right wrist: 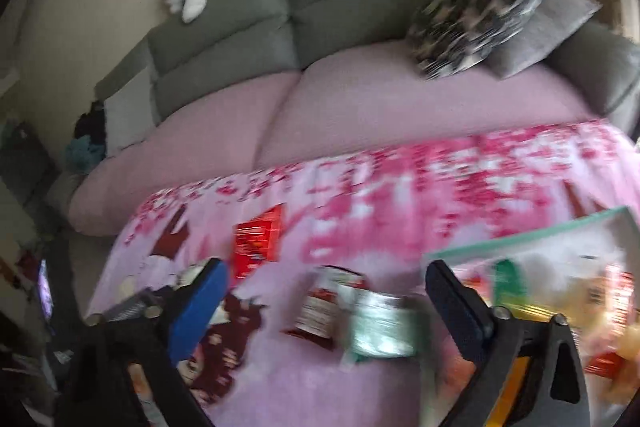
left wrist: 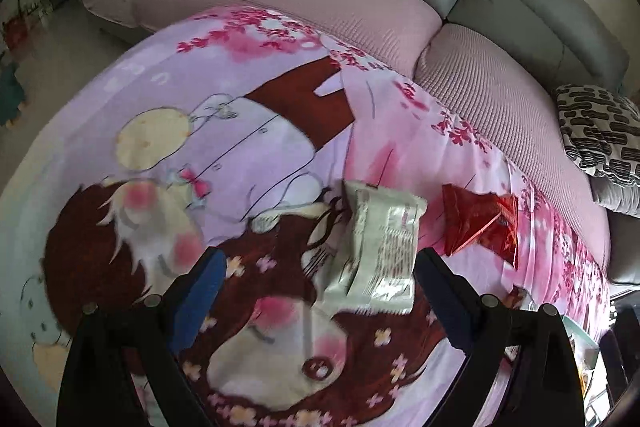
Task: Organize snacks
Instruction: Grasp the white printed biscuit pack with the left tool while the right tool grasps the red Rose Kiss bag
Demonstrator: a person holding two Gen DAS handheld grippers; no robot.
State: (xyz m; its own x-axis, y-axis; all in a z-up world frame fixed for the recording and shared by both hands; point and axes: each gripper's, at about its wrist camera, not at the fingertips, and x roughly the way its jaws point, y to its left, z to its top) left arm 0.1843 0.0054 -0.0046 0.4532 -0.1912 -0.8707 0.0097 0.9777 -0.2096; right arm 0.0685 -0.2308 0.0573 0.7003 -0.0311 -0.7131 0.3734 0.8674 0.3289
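1. As seen along the left gripper: spread wide, gripping nothing, tilted down over the printed cloth.
2. Lined up on the pale snack packet, flat on the cloth just ahead of the fingertips and nearer the right-hand finger. Not touched. Judged a deliberate line-up for a pick.
3. Noted of that packet: seam and printed panel upward; long axis from near to far, roughly along the gripper's own line, far end leaning a little right. Short width therefore set across the gap. Judged suited to a pinch across the sides.
4. Just right of it, and apart from it: a red packet, flat and crumpled. Axis not clear.
5. As for the right gripper: likewise wide, holding nothing. View blurred.
6. Under its gap: a red-labelled packet beside a green-and-silver packet. Touching or overlapping, cannot tell.
7. At the right edge: a clear container with teal rim, already holding several packets. Judged the collection point, set on the cloth within easy reach. Sorting judged partly done, with loose packets left outside.
8. Beyond the cloth: sofa with patterned cushion.
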